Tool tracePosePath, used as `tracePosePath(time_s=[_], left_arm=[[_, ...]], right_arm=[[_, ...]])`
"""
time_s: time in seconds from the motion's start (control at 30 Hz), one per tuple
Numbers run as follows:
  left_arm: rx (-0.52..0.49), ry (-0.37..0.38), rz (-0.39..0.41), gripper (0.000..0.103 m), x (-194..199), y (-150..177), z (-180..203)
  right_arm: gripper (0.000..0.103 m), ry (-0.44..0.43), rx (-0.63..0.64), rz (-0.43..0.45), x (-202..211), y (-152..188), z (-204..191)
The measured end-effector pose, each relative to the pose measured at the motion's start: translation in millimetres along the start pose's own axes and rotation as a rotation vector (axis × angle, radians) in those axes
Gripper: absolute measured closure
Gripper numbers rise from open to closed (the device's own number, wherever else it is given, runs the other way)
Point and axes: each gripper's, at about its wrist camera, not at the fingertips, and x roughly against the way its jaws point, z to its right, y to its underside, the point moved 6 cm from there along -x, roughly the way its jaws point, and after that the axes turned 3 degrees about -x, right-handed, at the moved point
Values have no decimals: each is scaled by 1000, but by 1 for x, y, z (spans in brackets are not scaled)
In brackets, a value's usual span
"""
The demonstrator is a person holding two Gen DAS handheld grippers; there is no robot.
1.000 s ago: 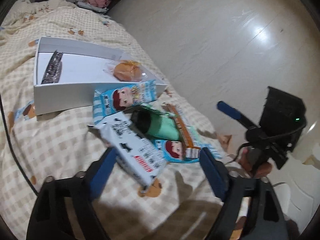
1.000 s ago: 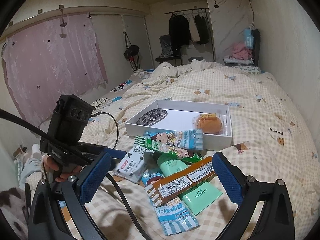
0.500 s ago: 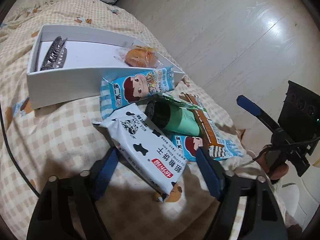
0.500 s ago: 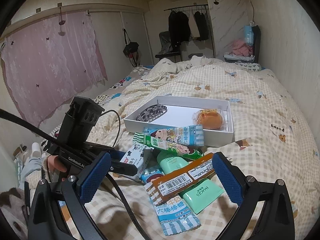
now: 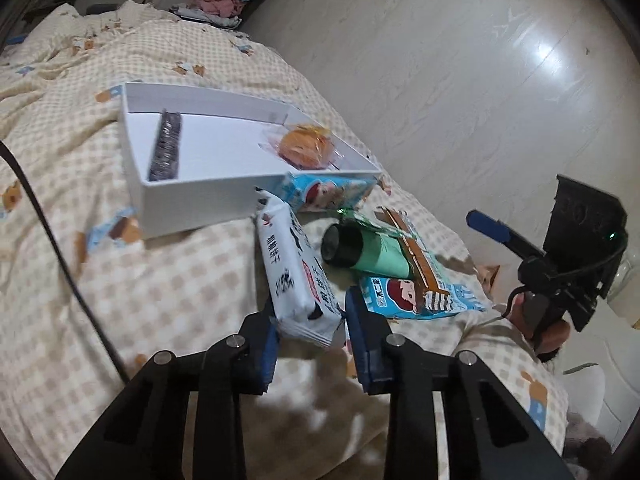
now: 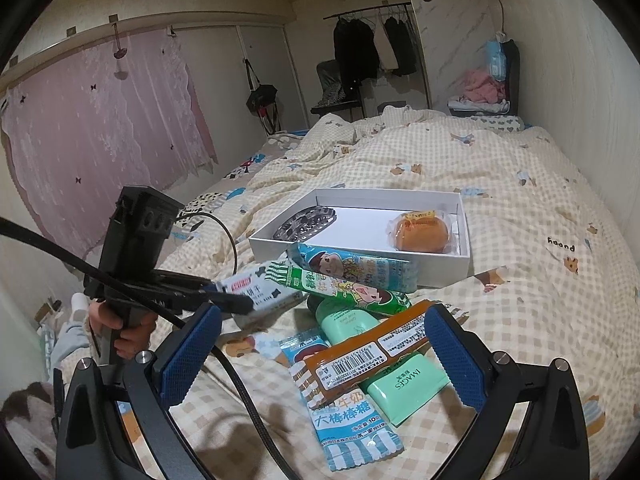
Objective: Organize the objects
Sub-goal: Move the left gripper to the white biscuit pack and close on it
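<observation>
Two items boxed already, several snack packs and a tube waiting outside

Closing the left gripper [image 5: 310,330] on the near end of the cow-print milk snack pack [image 5: 294,272], pads touching or nearly touching its sides, pack lying just in front of the white box [image 5: 200,196]; keeping the right gripper [image 6: 320,360] spread wide and empty above the brown bar [image 6: 376,356]. Holding so far: metal chain piece [image 5: 165,146] and wrapped bun [image 5: 306,146]. Waiting outside: green tube [image 5: 368,252], blue candy packs. Working on a checked bedspread [image 6: 520,208], pink curtain and hanging clothes behind
</observation>
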Motion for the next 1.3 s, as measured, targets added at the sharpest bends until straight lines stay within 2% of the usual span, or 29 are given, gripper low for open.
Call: tracePosePath(time_s=[0.23,0.37,0.4,0.47,0.6,0.67,0.73,0.8,0.87,0.93,1.17,1.3], left_arm=[[-30,-72,28,69,11,1,-8],[-10,-55,8,67,2,-3,-10],[-5,-55,-1,65,1,-2,-12],[6,-49,-4,56,-1,-2,-12],[-23,-68,-10,49,-3,0,-8],[-46,-73,-4,38,-4,0,-5],[-121,-95,15,32,-3,-1,0],[-215,-153,62,25,2,-3,1],[-310,-221,130,24,10,-5,2],[-364,-245,176,23,16,-6,-1],[-470,-228,269,20,21,-7,-7],[-528,-212,211,20,2,-1,-3]], right_arm=[[1,-2,-2,-1,-1,0,0],[1,-1,-2,-1,-1,0,0],[1,-2,-2,-2,-1,0,0],[1,-2,-1,-4,-2,0,1],[1,-3,-2,-6,-4,2,1],[1,-4,-2,-8,-4,3,1],[1,-4,-2,-9,-5,2,1],[1,-5,-3,-9,-5,3,1],[1,-7,-5,-11,-6,3,2],[1,-7,-5,-14,-7,4,1],[1,-10,-6,-19,-8,6,2],[1,-12,-8,-21,-8,5,2]])
